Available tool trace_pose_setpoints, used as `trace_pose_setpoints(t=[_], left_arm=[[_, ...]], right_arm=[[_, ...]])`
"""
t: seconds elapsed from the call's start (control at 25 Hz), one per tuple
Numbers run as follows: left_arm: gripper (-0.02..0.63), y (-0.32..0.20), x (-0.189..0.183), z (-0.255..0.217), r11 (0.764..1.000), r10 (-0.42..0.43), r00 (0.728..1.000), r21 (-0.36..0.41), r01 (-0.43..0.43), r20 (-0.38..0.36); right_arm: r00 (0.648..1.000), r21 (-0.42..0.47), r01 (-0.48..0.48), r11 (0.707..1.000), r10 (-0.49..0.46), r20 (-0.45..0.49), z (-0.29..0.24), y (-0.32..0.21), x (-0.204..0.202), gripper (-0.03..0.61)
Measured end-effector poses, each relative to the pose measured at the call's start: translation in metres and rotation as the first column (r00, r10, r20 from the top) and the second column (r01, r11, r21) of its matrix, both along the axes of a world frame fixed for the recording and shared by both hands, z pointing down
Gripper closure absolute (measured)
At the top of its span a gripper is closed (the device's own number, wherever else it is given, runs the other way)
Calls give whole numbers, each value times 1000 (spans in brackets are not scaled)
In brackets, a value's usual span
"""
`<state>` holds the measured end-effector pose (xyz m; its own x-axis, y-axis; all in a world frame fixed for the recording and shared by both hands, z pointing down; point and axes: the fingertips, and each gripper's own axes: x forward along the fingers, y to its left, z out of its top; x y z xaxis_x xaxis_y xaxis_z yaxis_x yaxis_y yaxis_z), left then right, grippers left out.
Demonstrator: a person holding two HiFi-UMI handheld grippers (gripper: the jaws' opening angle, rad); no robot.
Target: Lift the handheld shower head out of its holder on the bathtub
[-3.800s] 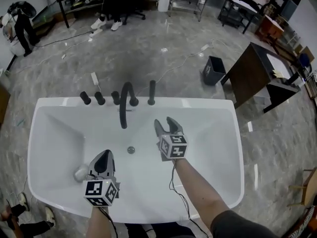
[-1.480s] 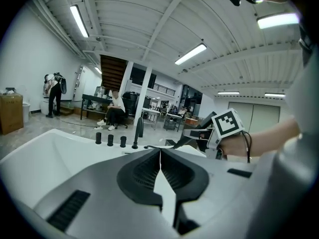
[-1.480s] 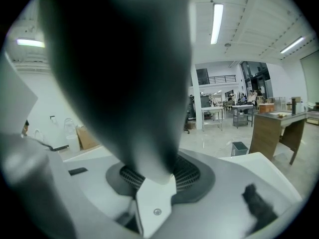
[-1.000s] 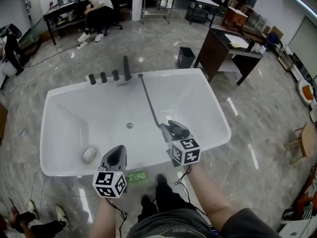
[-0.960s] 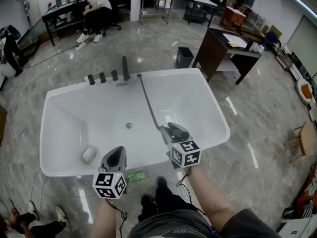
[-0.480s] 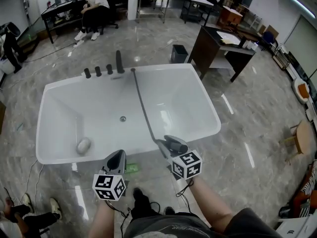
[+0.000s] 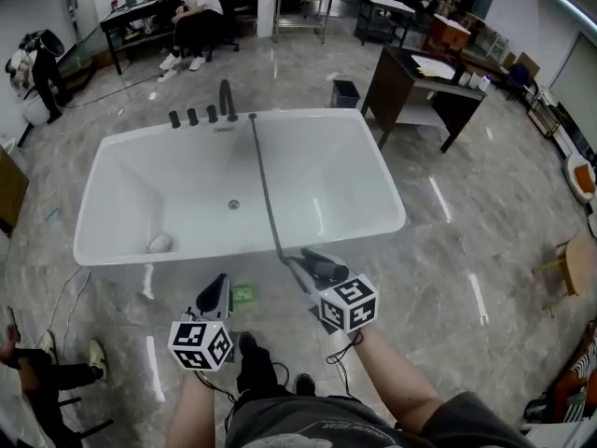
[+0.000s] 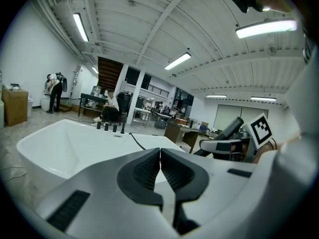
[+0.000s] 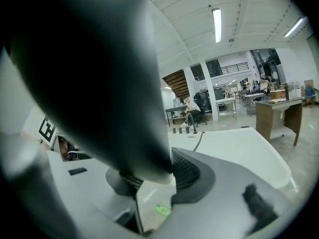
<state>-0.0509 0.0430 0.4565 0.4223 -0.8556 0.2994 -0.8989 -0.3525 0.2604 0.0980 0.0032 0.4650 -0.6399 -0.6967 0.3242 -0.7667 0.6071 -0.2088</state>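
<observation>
The white bathtub [image 7: 392, 217] stands ahead of me, with a black faucet [image 7: 225, 98] and knobs [image 7: 191, 116] on its far rim. My right gripper [image 7: 312, 267] is shut on the black handheld shower head [image 7: 325, 268], held over the floor on the near side of the tub. Its dark hose [image 7: 264, 189] runs from the far rim across the tub to the head. In the right gripper view the shower head [image 9: 99, 73] fills the upper left, clamped in the gripper [image 9: 159, 176]. My left gripper [image 7: 216, 292] is shut and empty; in its own view the gripper [image 8: 160, 158] shows its jaws meeting.
A round grey object [image 7: 160, 243] lies in the tub's near left corner. A green item [image 7: 242, 294] is on the marble floor by the tub. A dark desk [image 7: 420, 87] and black bin [image 7: 345, 91] stand at the back right. A person [image 7: 196, 7] sits at a far table.
Both grippers have drawn back from the tub toward me, the right one carrying the shower head. The hose now stretches longer across the tub, and the tub sits farther away.
</observation>
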Motion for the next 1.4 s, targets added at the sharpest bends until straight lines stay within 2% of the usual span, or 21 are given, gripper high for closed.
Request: trace_pose_setpoints(t=[0.28, 0.64, 0.92, 1.4], left_arm=[[598, 56, 23, -16, 1000, -19, 1000, 21, 19, 8], [598, 92, 39, -32, 998, -29, 1000, 48, 29, 10], [598, 98, 46, -43, 997, -21, 1000, 69, 20, 19], [598, 87, 51, -48, 996, 3, 999, 86, -6, 43]], right_arm=[[1000, -22, 21, 1000, -20, 20, -1, 60, 16, 445], [999, 9, -33, 999, 33, 12, -13, 76, 35, 445], [998, 16, -64, 998, 64, 17, -18, 76, 48, 445], [999, 58, -39, 998, 39, -4, -26, 69, 39, 445]])
